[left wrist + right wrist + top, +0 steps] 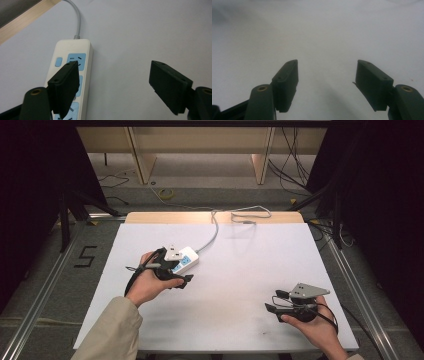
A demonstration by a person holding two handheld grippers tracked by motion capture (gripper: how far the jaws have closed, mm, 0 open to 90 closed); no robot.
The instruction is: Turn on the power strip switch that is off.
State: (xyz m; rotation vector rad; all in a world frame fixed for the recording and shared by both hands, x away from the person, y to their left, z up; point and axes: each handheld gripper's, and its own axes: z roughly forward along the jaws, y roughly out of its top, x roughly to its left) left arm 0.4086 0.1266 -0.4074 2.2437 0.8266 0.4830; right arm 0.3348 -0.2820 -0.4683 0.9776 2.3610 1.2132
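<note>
A white power strip [186, 259] with blue sockets lies on the white table [240, 270], its grey cable [212, 237] running toward the far edge. In the left gripper view the power strip [72, 72] sits under the left jaw, and the right jaw hangs over bare table. My left gripper [113, 85] is open, nothing between its jaws; in the high view the left gripper [176, 272] hovers at the strip's near end. My right gripper [274, 303] is open near the table's front right; the right gripper [327, 82] faces bare white surface.
The cable's plug end [247, 217] loops on the wooden strip at the table's far edge. Metal rails [45, 285] flank the table. Loose cables [295, 170] and wooden furniture legs [142, 160] stand on the floor beyond.
</note>
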